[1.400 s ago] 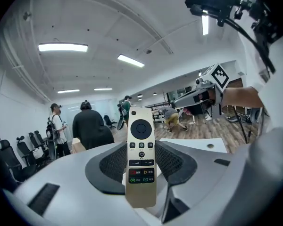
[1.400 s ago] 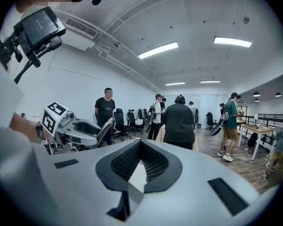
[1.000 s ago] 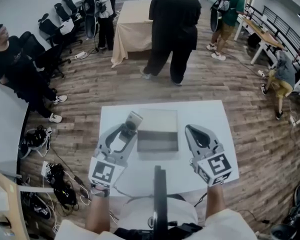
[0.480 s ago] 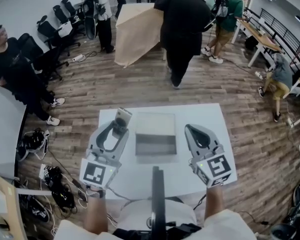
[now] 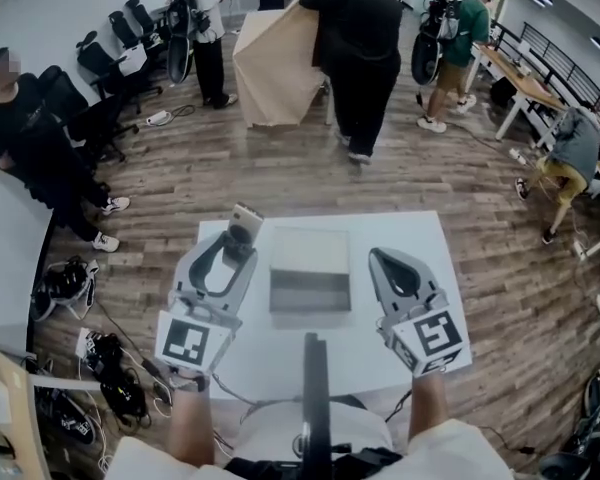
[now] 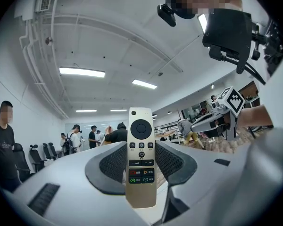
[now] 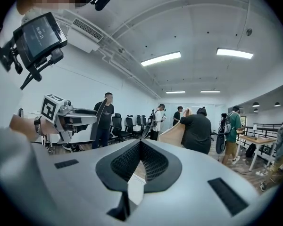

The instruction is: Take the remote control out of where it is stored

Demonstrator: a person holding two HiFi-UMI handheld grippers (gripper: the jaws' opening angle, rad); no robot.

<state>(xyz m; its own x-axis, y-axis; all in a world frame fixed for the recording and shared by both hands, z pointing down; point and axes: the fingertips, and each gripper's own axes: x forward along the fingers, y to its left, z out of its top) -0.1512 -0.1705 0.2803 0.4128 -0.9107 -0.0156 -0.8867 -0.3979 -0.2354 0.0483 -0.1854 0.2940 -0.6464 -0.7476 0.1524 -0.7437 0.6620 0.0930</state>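
Gold-coloured and slim, the remote control [image 6: 141,157] sits clamped between the two dark ribbed pads [image 6: 112,165] of the left gripper [image 5: 239,247], one pad against each long edge. Its button face is turned toward that gripper's camera. The end with the round dial pokes out past the jaw tips, and the plain end reaches back toward the gripper body. The left gripper view looks up at the ceiling lights, so this gripper is tilted upward with the remote pointing up and away.

From the head view, the remote is outside the grey box [image 5: 310,271] that stands in the middle of the white table [image 5: 420,236], just beside the box's far left corner. Whether it touches the box cannot be told.

On the other side of the box, the right gripper [image 5: 376,259] is well apart from the remote. Its jaws are closed, the tips meeting, with nothing between them.
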